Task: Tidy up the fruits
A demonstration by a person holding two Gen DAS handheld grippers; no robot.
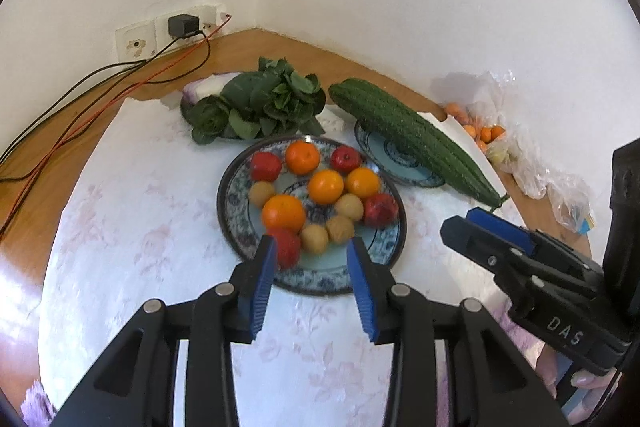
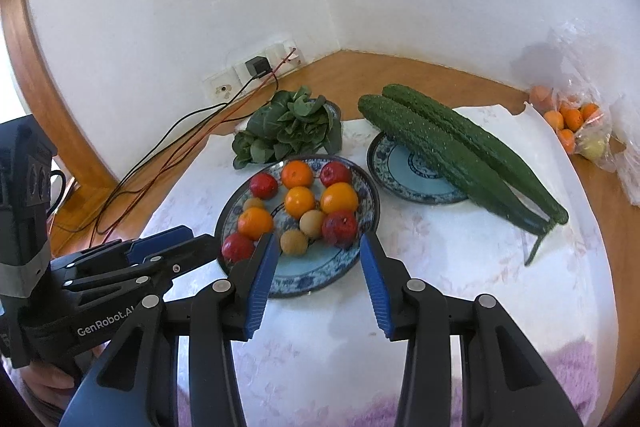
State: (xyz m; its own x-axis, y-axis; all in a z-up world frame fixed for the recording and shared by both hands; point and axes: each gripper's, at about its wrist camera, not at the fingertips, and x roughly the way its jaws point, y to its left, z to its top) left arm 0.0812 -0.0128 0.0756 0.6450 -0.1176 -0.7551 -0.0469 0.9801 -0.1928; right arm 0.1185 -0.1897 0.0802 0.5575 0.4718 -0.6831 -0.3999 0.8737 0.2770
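Note:
A blue patterned plate (image 1: 372, 251) (image 2: 320, 267) holds several oranges (image 1: 326, 186) (image 2: 300, 201), red fruits (image 1: 381, 209) (image 2: 339, 227) and small tan fruits (image 1: 340, 229) (image 2: 294, 242). My left gripper (image 1: 312, 247) is open and empty, just above the plate's near rim, next to a red fruit (image 1: 289, 247). My right gripper (image 2: 318, 243) is open and empty over the same near rim. It also shows in the left wrist view (image 1: 476, 227), right of the plate. The left gripper shows in the right wrist view (image 2: 180, 239), left of the plate.
Two long cucumbers (image 1: 412, 135) (image 2: 452, 147) lie across a small blue plate (image 1: 400, 167) (image 2: 404, 179). Leafy greens (image 1: 260, 103) (image 2: 288, 125) sit behind on another dish. A plastic bag with small oranges (image 1: 484, 135) (image 2: 572, 123) lies at right. Cables (image 1: 80, 107) (image 2: 168, 143) run from a wall socket at left.

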